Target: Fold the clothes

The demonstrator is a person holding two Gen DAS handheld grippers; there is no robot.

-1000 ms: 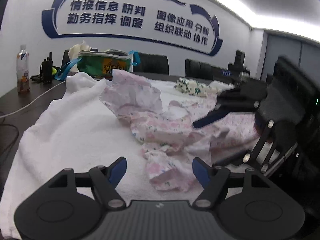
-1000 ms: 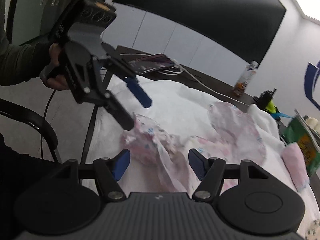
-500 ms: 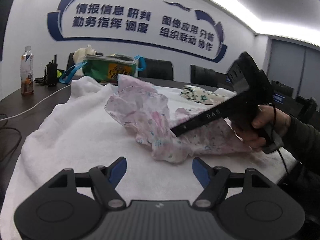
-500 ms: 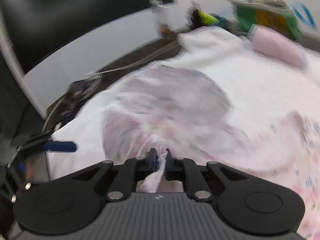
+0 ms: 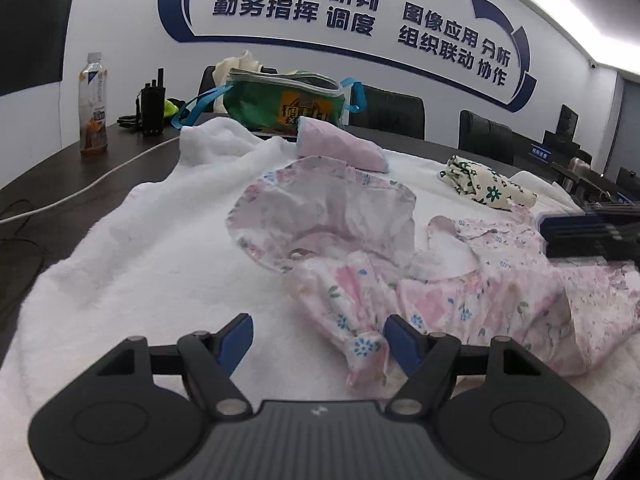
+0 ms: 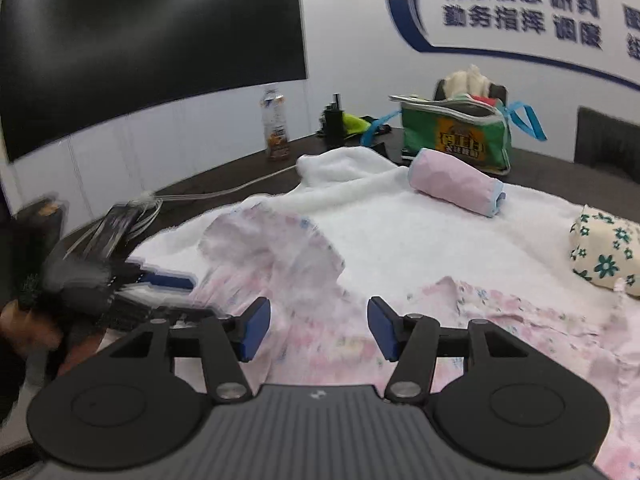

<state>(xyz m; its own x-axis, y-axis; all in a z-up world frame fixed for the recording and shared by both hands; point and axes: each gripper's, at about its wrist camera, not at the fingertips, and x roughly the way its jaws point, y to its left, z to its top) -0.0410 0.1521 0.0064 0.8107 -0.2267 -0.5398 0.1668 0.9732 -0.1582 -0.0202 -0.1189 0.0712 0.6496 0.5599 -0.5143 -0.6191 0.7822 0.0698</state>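
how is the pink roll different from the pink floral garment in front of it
The pink roll is plain pink and rolled into a tight bundle; the pink floral garment is flower-printed and lies spread out, crumpled and unfolded. The roll looks far smaller. Both rest on the white blanket.

Most of the white towel (image 5: 132,264) spread over the worktop (image 5: 52,168) lies bare to the left of the pink floral garment (image 5: 400,264), giving an unobstructed approach from that side. The garment itself sprawls across the centre and right, one rumpled end lying between the parted left tongs (image 5: 318,338). Farther back, a rolled pink cloth (image 6: 456,186) and a folded green-flowered cloth (image 6: 604,254) sit well apart, with bare towel between them. Along the far edge stand a green bag (image 6: 456,142), a bottle (image 6: 275,128) and a cable (image 5: 80,194). The right tongs (image 6: 318,330) hang parted over the garment, gripping nothing.
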